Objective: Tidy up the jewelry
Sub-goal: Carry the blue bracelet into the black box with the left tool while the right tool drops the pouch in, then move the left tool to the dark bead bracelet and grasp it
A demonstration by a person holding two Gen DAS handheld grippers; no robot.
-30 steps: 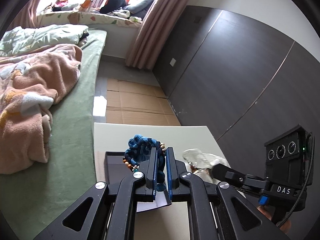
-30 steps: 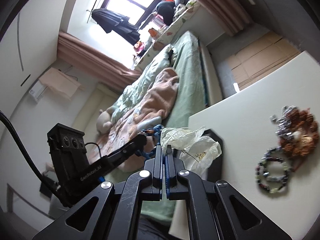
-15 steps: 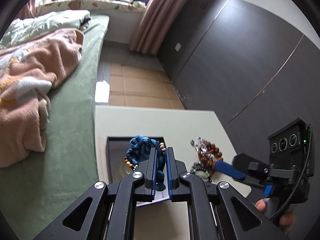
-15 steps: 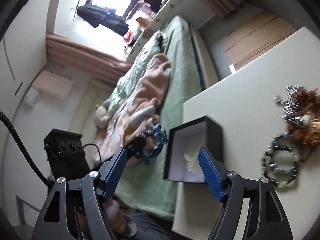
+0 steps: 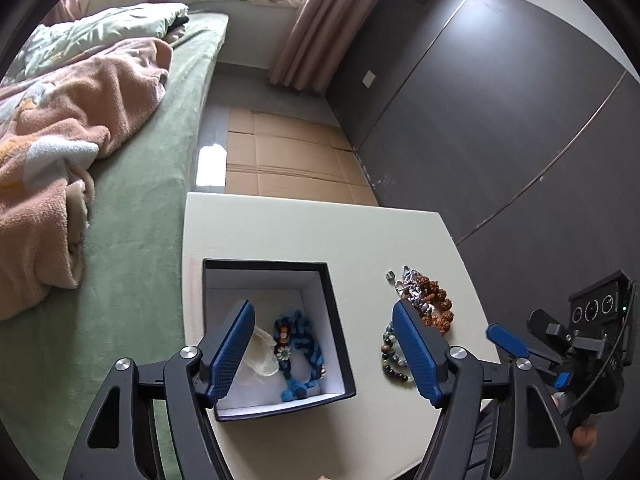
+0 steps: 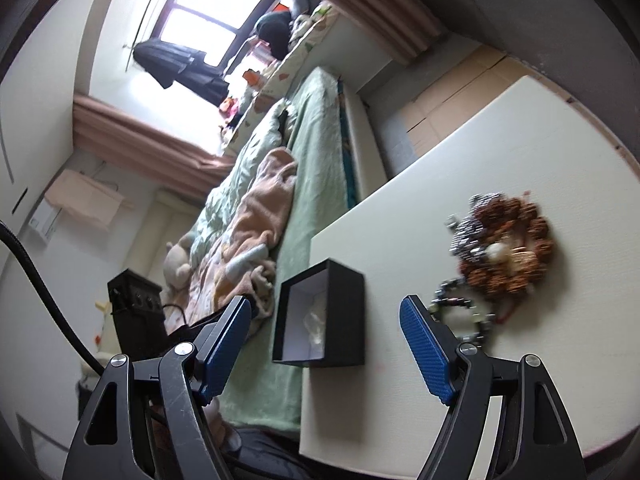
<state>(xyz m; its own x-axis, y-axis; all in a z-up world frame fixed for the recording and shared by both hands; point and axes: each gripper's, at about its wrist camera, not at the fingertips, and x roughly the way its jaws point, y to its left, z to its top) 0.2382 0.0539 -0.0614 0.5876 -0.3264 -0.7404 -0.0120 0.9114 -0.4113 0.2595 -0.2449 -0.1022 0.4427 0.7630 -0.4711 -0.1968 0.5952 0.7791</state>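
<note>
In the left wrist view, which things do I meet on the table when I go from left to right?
Black square box with white lining, holding a pale crumpled plastic bag and then a blue braided cord bracelet → dark multicoloured bead bracelet → brown knobbly seed-bead bracelet → right gripper.

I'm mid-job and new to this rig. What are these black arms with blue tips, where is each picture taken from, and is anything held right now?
They are two hand-held grippers, each with a fisheye camera looking along its blue fingers. One picture is from the left gripper, the other from the right gripper. The left one's jaws have just opened; both stand open and hold nothing. On the white table sits a black box with the blue braided bracelet and a plastic bag inside. Beside it lie a brown bead bracelet and a dark bead bracelet.
</note>
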